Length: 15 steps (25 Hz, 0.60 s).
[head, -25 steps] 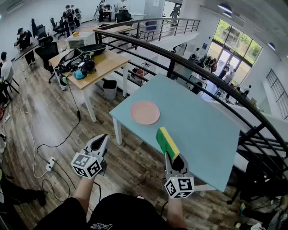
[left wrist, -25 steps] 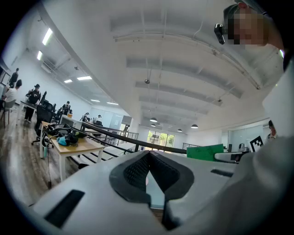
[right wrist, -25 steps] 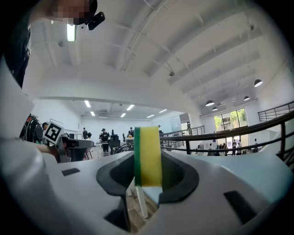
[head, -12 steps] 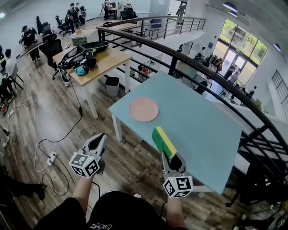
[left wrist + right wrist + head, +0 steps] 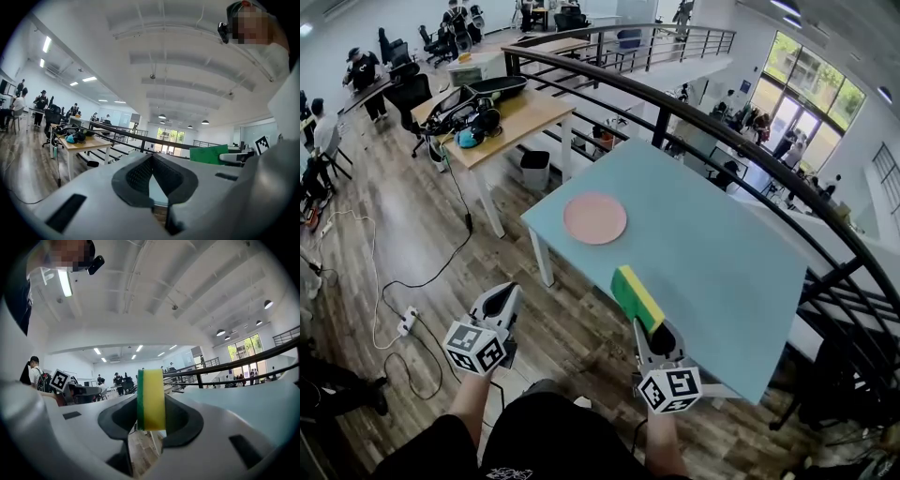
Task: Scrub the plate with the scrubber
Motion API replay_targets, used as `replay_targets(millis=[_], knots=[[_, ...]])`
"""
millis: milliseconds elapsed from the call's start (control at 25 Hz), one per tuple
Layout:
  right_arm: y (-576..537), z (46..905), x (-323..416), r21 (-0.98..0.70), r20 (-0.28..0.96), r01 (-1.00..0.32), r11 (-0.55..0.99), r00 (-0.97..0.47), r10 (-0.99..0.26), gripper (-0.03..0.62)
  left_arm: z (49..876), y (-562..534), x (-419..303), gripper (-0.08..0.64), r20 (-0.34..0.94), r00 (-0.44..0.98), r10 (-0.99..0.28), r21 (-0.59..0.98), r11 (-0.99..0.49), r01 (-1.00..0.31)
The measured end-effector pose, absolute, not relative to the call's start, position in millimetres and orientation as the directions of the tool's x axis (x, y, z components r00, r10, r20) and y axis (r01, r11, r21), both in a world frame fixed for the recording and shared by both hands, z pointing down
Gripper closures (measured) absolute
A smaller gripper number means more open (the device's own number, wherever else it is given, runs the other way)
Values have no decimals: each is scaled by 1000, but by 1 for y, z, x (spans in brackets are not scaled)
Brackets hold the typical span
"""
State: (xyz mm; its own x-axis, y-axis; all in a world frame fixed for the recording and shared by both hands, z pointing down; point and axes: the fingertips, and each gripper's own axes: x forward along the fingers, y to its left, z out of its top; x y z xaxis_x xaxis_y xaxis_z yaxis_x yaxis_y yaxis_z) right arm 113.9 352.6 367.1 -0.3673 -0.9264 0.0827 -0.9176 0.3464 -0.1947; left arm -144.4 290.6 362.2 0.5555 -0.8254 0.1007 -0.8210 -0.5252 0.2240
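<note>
A round pink plate [image 5: 594, 217] lies on the light blue table [image 5: 703, 262], near its left corner. My right gripper [image 5: 660, 339] is shut on a yellow and green scrubber [image 5: 635, 297], held over the table's near edge, well short of the plate. In the right gripper view the scrubber [image 5: 150, 399] stands upright between the jaws. My left gripper [image 5: 502, 305] hangs over the wooden floor left of the table, jaws together with nothing in them. In the left gripper view the left gripper [image 5: 151, 165] points at the table edge.
A black railing [image 5: 694, 117] curves behind the table. A wooden desk [image 5: 502, 117] with helmets and gear stands at the far left, a bin [image 5: 534, 171] beside it. Cables and a power strip [image 5: 405, 323] lie on the floor. People sit at desks far left.
The head view has shifted slightly; table and plate sit a little higher and further left in view. Both grippers keep nearly the same pose, the scrubber still held.
</note>
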Motion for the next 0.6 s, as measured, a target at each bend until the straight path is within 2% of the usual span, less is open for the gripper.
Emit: replay_targets(millis=[360,600], knots=[[324,365,109,-237,67,-894,380,-405,-912,456,380,264,-149,552,132,543,-830,284,-493,-823],[275,371,107,-251,84,-902,350,-381,-921,456,384,212,-133,552,98,623,-776,315,-570,-759]])
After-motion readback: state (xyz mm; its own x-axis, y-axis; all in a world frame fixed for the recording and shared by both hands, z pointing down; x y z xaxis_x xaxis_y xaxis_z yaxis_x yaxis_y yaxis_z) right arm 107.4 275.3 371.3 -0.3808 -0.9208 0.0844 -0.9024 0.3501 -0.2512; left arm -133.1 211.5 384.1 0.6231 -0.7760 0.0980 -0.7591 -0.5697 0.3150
